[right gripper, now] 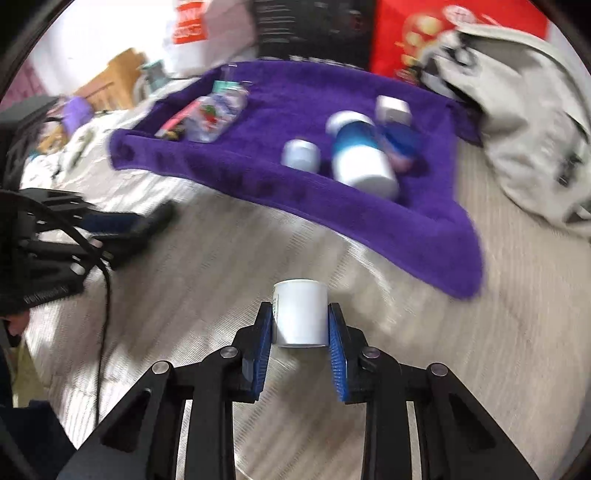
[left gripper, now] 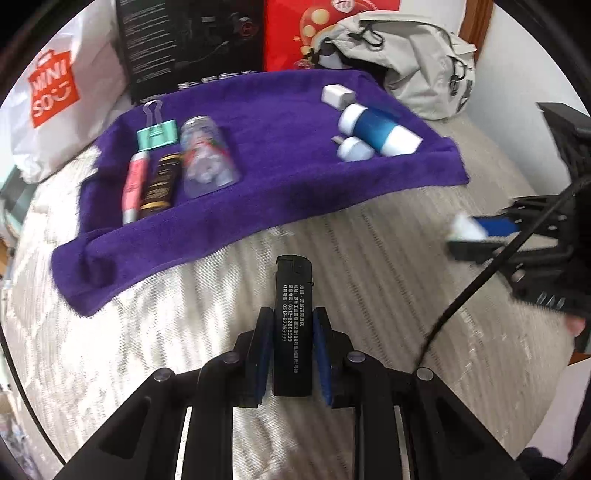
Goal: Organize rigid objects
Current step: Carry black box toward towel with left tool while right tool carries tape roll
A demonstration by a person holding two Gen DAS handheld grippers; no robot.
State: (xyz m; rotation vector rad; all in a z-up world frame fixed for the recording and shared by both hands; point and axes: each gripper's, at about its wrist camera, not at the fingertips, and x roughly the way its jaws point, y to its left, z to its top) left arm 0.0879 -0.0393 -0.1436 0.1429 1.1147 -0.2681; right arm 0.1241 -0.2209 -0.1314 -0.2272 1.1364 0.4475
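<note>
My left gripper (left gripper: 293, 314) is shut on a black lighter (left gripper: 293, 325) with white print, held above the pale bedspread just short of the purple towel (left gripper: 258, 192). My right gripper (right gripper: 300, 312) is shut on a small white jar (right gripper: 301, 314), also short of the purple towel (right gripper: 369, 210). On the towel's left lie a teal binder clip (left gripper: 157, 134), a pink pen (left gripper: 135, 184), a dark tube (left gripper: 160, 186) and a clear bottle (left gripper: 207, 155). On its right lie a white charger (left gripper: 338, 96), a blue-and-white bottle (left gripper: 380, 129) and a small white cap-like piece (left gripper: 354, 148).
A white shopping bag (left gripper: 59, 96), a black box (left gripper: 192, 40), a red bag (left gripper: 306, 33) and a grey backpack (left gripper: 417, 62) stand behind the towel. The other gripper with its cable shows at the right edge (left gripper: 517, 251) of the left wrist view.
</note>
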